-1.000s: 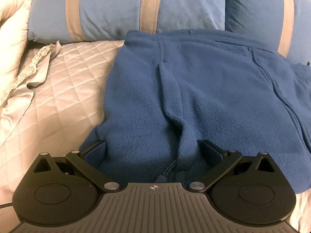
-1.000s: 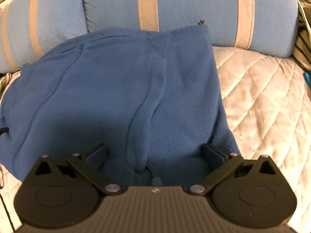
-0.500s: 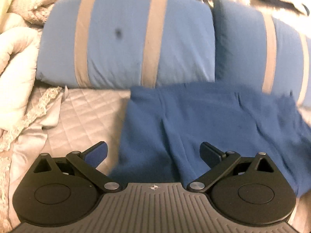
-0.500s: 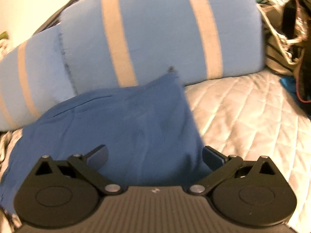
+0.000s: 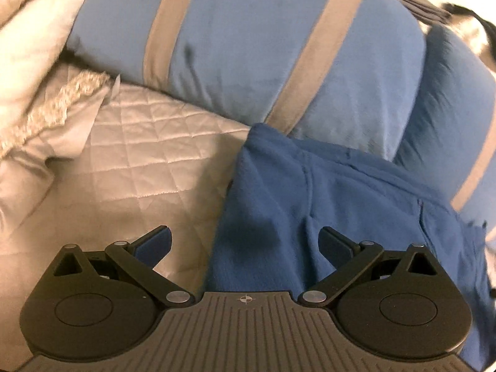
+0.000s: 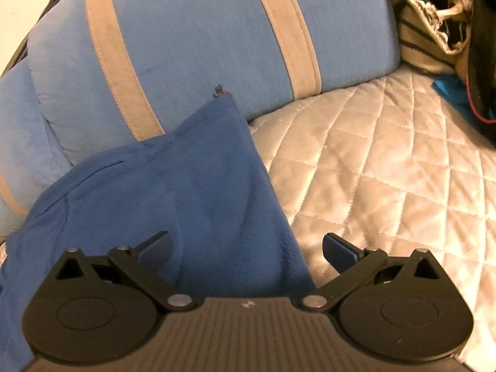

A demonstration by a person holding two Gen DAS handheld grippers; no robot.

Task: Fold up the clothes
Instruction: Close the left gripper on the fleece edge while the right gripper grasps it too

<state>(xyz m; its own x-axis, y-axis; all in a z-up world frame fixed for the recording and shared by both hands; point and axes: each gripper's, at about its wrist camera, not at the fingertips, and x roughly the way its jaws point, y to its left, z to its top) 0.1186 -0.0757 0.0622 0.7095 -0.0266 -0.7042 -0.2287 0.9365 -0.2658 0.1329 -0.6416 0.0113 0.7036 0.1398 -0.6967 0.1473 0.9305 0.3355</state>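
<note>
A dark blue fleece garment (image 5: 310, 204) lies folded on the quilted bedspread, its far edge against the blue pillows. The left gripper (image 5: 245, 245) is open above the fleece's left edge: the left finger hangs over the quilt, the right one over the fabric, nothing held. In the right wrist view the same fleece (image 6: 173, 198) shows its right edge and a small zipper pull (image 6: 219, 90) at the far corner. The right gripper (image 6: 248, 248) is open over that right edge, with nothing between its fingers.
Two blue pillows with tan stripes (image 5: 263, 43) (image 6: 217, 28) line the back. The silvery quilted bedspread (image 5: 139, 158) (image 6: 387, 167) spreads to both sides. A cream blanket with lace trim (image 5: 40, 71) lies at far left. Bags and dark clutter (image 6: 446, 21) sit at the far right.
Both grippers have lifted and drawn back from the fleece, which was between their fingers a second ago. The left view has swung left, the right view right and tilted.
</note>
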